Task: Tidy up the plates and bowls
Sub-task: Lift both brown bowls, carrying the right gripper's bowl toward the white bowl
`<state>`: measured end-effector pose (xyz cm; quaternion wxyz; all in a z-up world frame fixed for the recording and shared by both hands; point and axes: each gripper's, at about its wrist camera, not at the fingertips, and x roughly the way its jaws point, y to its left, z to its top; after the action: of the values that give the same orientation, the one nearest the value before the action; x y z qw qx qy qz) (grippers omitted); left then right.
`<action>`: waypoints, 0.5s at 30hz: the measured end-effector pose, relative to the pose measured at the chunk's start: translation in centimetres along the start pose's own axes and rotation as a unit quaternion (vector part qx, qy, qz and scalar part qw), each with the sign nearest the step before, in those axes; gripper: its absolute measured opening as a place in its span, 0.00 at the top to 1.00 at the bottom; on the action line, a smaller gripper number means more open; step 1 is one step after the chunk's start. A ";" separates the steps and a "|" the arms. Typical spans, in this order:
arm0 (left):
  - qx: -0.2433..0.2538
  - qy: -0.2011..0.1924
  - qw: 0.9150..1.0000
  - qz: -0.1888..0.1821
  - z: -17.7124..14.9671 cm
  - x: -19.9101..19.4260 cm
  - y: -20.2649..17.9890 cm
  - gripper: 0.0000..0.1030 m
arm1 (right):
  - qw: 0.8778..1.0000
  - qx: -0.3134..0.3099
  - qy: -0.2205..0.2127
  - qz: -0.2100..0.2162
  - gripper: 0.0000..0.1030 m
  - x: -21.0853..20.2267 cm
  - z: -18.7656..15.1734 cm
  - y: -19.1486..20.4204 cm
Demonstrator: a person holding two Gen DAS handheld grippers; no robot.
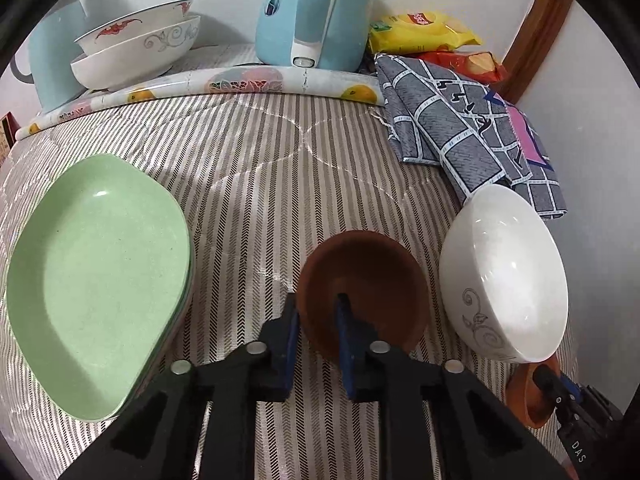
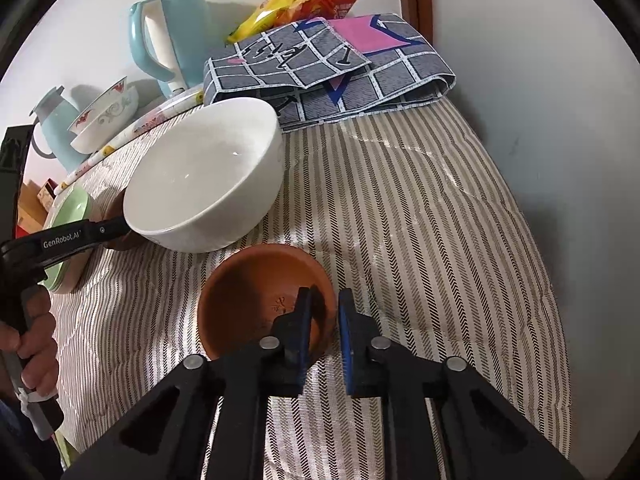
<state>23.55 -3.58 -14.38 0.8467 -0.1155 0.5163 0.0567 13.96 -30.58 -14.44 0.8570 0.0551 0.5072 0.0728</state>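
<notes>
In the left wrist view my left gripper [image 1: 317,312] straddles the near rim of a small brown bowl [image 1: 368,280], one finger inside and one outside, with a gap still showing. A stack of green plates [image 1: 96,280] lies to its left and a large white bowl [image 1: 508,276] to its right. In the right wrist view my right gripper [image 2: 325,308] straddles the right rim of a second brown bowl [image 2: 256,292], with a gap still showing. The white bowl [image 2: 204,184] sits just behind it. The left gripper [image 2: 100,232] shows at the left edge.
Two stacked patterned bowls [image 1: 136,40] stand on a floral mat [image 1: 240,80] at the back, next to a blue kettle [image 1: 316,12] and a blue jug [image 1: 52,56]. A folded grey checked cloth [image 1: 460,120] and snack bags [image 1: 420,28] lie at the back right. The wall [image 2: 560,120] is close on the right.
</notes>
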 end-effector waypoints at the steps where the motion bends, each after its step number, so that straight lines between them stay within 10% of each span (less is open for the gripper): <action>1: -0.001 -0.001 1.000 -0.001 0.0 -0.1 0.1 0.87 | 1.000 -0.001 -0.002 -0.001 0.90 -0.1 0.0 0.1; 15: -0.009 -0.021 0.999 -0.024 -0.2 -1.4 0.6 0.92 | 1.000 -0.015 -0.024 -0.004 0.93 -1.3 -0.1 0.9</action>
<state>22.65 -2.98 -13.31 0.8574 -0.1342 0.4950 0.0438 13.18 -29.92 -13.25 0.8698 0.0417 0.4858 0.0753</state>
